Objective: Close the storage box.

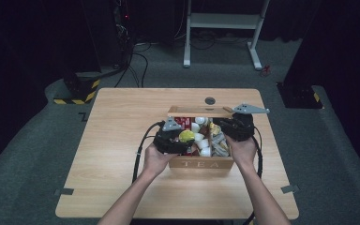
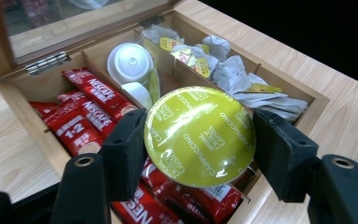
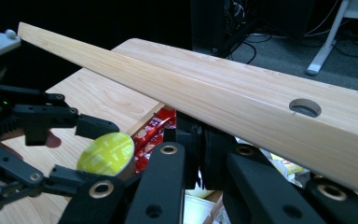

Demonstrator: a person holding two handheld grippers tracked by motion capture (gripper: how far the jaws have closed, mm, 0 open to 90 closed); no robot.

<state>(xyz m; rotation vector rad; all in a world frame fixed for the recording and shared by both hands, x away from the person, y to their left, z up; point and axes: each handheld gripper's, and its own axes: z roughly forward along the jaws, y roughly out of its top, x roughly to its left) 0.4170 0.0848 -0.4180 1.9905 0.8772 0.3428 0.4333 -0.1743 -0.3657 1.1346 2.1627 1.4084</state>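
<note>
Two black foam pads [image 2: 126, 149] of the left gripper [image 2: 199, 144] pinched a round glossy yellow-green foil-topped capsule [image 2: 199, 135]; the right gripper [image 3: 200, 149] jaws clamped the smooth wooden box lid [image 3: 242, 107].

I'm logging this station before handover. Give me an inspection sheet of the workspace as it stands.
Surface: light wooden table, bare around the box.
Job's things: open wooden tea box marked TEA; yellow-green cappuccino capsule held above its red Nescafe sachets; white capsules and tea bags in the other compartments.
Clutter: nothing seen.
Grippers: left gripper shut on the capsule; right gripper clamps the box lid, holding it open.
Cables: black gripper cables trail over the table; more on the floor behind.
Surroundings: grey carpet, white desk frame, dark curtains.
</note>
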